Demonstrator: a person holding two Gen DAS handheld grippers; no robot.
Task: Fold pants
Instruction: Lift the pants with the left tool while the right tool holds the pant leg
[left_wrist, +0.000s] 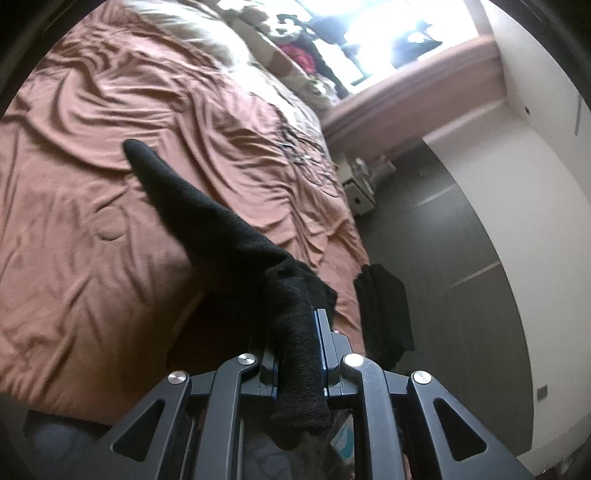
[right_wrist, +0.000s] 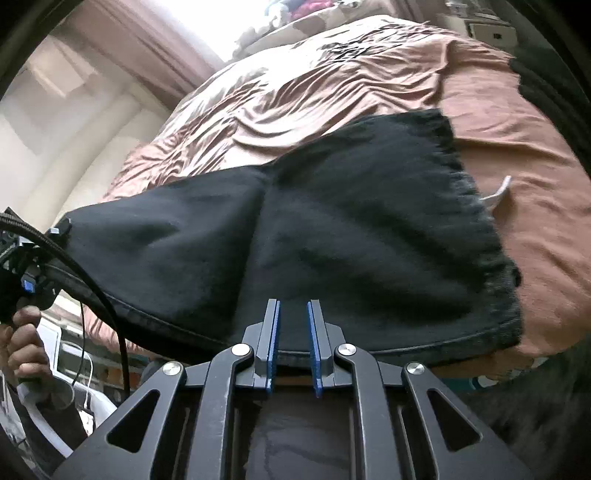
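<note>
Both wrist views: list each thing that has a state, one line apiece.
Pants: lifted off the bed, spread between the two grippers.
Left gripper: shut on a bunched edge of the pants.
Right gripper: shut on the pants' hem.
Bed sheet: wrinkled.

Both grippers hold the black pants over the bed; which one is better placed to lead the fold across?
Left, probably: the left gripper pinches a bunched corner of the black fabric pants, lifted off the brown bedsheet; the right gripper grips the hem edge low.

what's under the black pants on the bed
The brown bedsheet lies under the black pants and shows all around them. Whatever is directly beneath the spread cloth is covered, so I cannot tell.
</note>
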